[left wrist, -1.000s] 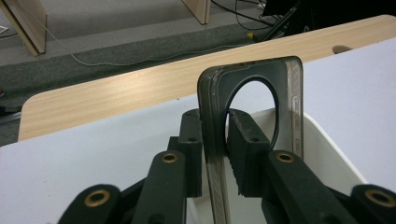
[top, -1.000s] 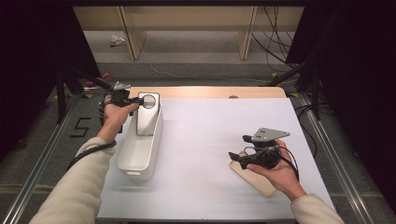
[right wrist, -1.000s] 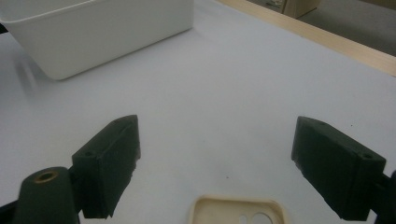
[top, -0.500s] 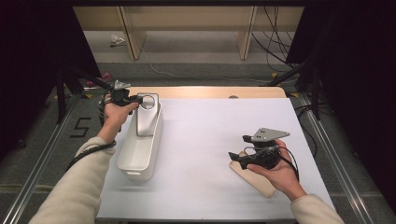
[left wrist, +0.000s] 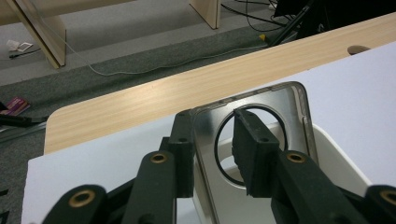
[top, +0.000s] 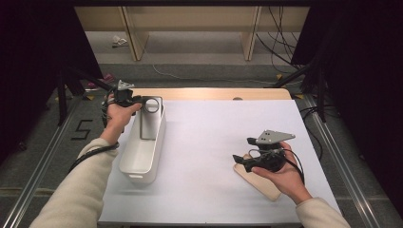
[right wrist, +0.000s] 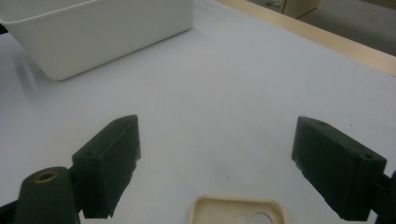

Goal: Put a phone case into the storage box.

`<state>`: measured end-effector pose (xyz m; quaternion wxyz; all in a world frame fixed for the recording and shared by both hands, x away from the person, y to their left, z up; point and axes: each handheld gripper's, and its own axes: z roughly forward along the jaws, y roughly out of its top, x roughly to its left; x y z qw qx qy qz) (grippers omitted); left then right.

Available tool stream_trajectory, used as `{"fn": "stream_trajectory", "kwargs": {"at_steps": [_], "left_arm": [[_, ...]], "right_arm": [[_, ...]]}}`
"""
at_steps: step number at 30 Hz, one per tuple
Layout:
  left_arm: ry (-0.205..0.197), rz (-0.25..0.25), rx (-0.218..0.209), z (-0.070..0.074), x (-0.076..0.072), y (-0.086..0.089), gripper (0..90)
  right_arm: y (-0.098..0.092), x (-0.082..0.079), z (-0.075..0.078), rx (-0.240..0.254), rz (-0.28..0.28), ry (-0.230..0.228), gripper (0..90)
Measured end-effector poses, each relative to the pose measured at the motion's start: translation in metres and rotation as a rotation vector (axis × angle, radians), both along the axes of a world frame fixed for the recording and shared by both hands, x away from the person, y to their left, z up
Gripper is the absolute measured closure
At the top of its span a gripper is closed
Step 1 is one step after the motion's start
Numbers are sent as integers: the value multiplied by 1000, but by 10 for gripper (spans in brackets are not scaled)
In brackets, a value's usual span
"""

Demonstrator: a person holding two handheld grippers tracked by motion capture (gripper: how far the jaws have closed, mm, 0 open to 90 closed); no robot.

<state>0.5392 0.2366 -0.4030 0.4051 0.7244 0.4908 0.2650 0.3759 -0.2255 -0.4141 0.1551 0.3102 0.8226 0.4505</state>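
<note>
A thin metal plate (top: 148,124) with a round hole near its top stands on end in the far part of a long white bin (top: 142,159). My left gripper (top: 144,99) reaches in from the left at the plate's top edge. In the left gripper view the plate (left wrist: 299,105) sits between the jaws of the left gripper (left wrist: 212,123), which have just been opening and stand loose around it. My right gripper (top: 243,149) rests open at the right, over a beige piece (top: 260,183). In the right gripper view its jaws (right wrist: 217,140) are wide apart, with the beige piece (right wrist: 238,212) below them.
The white table sheet (top: 214,137) lies over a wooden top whose strip (top: 209,93) shows at the far edge. The bin (right wrist: 93,32) is ahead of the right gripper. Cables and wooden legs lie on the floor beyond.
</note>
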Motion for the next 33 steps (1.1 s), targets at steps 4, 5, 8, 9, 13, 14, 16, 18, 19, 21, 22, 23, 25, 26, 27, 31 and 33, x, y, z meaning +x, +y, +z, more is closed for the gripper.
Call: {"fn": "stream_trajectory", "kwargs": {"at_steps": [4,5,8,9,13,14,16,18,19,21,22,23,25,26,27,31,33], "left_arm": [[-9,-3,-17,3,-5,0,647],[-6,-6,-19,5,-7,0,619],[-11,-14,-66,10,-17,2,490],[-14,-19,-84,12,-22,3,439],[-19,-35,-143,19,-48,5,186],[-26,-42,-140,19,-56,6,140],[-40,-57,-137,20,-71,8,84],[-46,-81,-141,19,-87,9,9],[-52,-91,-148,18,-95,9,0],[-62,-105,-163,16,-111,8,0],[-68,-111,-176,15,-118,8,0],[-76,-115,-181,15,-125,7,0],[-78,-138,-168,13,-137,5,0],[-89,-139,-170,11,-144,4,0],[-95,-148,-166,10,-150,2,0],[-111,-171,-171,0,-170,-1,0],[-118,-181,-169,-6,-179,-2,0]], "right_arm": [[0,0,0,-3,-1,0,164],[0,0,0,-1,-1,-1,164],[-2,1,1,-4,-8,-4,164],[-3,1,1,-9,-14,-2,164],[-10,3,2,-13,-39,-1,163],[-11,4,2,-11,-48,4,163],[-14,5,2,-13,-61,9,163],[-17,5,1,-16,-67,11,163],[-18,6,1,-23,-71,14,163],[-20,7,1,-33,-77,16,163],[-22,7,1,-34,-80,18,163],[-23,8,1,-36,-85,21,163],[-25,9,0,-41,-92,28,163],[-25,10,0,-41,-92,32,164],[-26,10,0,-44,-93,36,164],[-26,11,-1,-50,-94,44,164],[-25,12,-2,-53,-88,49,166]]}}
